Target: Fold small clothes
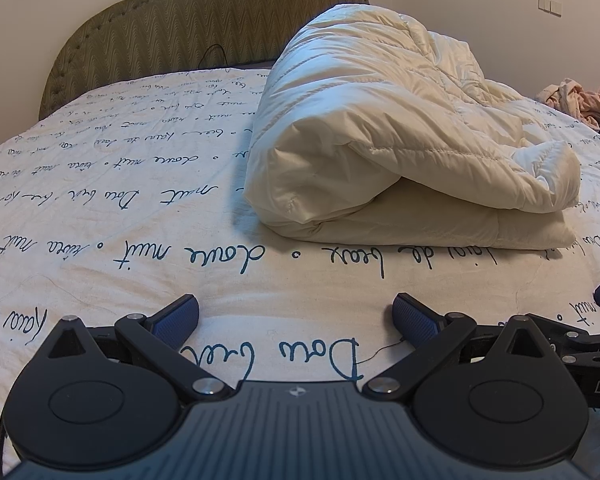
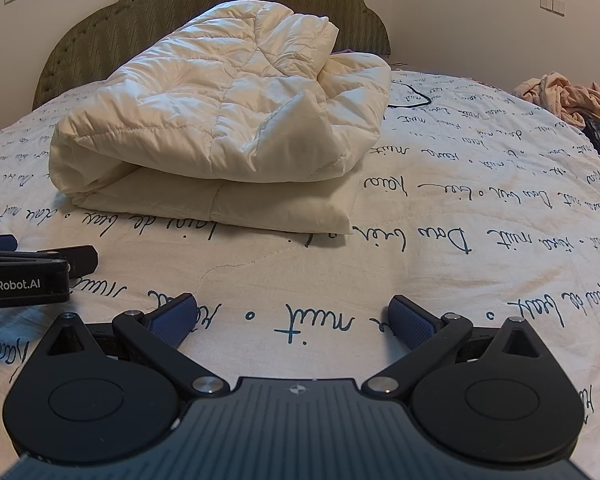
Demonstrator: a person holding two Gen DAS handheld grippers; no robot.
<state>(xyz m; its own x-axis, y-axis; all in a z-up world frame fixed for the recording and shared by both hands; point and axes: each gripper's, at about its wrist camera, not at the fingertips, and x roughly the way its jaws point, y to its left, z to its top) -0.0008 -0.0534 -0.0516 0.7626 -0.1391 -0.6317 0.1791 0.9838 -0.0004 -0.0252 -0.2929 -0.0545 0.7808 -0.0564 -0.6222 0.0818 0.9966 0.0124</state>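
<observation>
Left wrist view showed the bed (image 1: 100, 184) bearing a folded cream quilted jacket (image 1: 400, 128) ahead, well apart from both grippers. The left gripper (image 1: 296, 322) and right gripper (image 2: 292, 318) rested low, fingers spread wide and empty. Judging the fold done, pressing its bulging top layer flat would tidy it. Only the right wrist view showed a black cable (image 2: 414, 98) beside the jacket.

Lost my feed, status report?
Left gripper and right gripper open, empty. Cream quilted jacket folded on bed. Nothing in the way.
</observation>
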